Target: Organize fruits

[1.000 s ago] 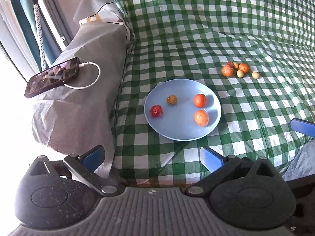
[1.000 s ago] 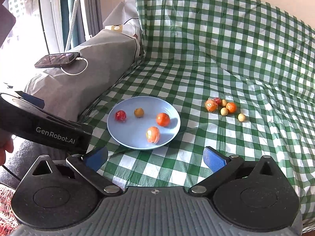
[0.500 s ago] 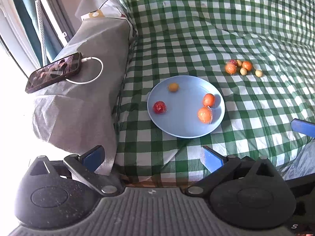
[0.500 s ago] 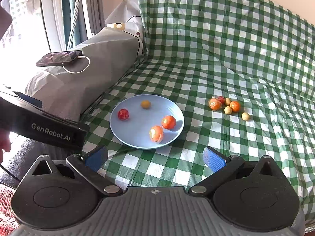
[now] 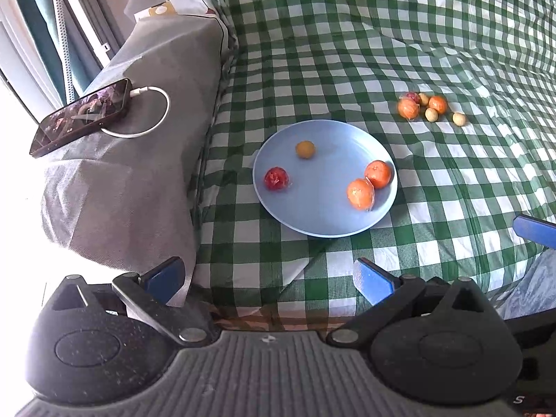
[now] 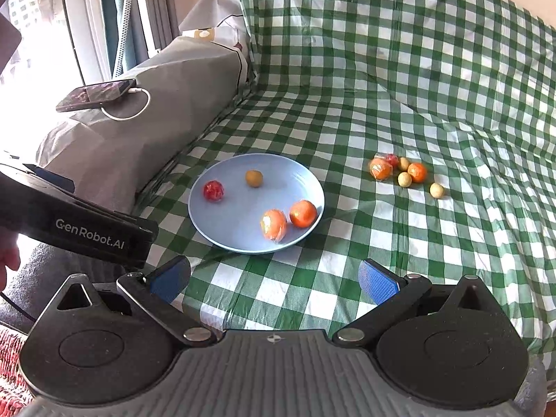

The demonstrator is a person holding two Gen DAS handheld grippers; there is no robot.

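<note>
Both claws hang spread wide with nothing between their blue pads: the left claw (image 5: 267,279) sits low over the near edge of the green-and-white checked cloth (image 5: 347,52), and the right claw (image 6: 274,279) hovers just short of the round pale-blue plate (image 6: 222,229). On that plate lie four fruits: a small red fruit in clear wrap (image 6: 213,190) near the left rim, a small yellow-brown round fruit (image 6: 254,178) towards the far side, and two orange fruits touching each other near the right rim, a wrapped one (image 6: 273,225) closer to the camera and a bare one (image 6: 303,213) beside it. Well apart from the plate, further right on the cloth, lies a loose cluster (image 6: 403,173): a wrapped orange fruit, a red one behind it, another orange and three small pale-yellow balls, one of which sits a little aside to the right. To the left, a grey fabric-covered bolster (image 5: 139,160) carries a dark smartphone (image 5: 81,116) lying flat, with a white charging cable (image 5: 153,118) looped beside it. From the right wrist view, the left device's black body marked "GenRobot.AI" (image 6: 87,232) crosses the left side.
</note>
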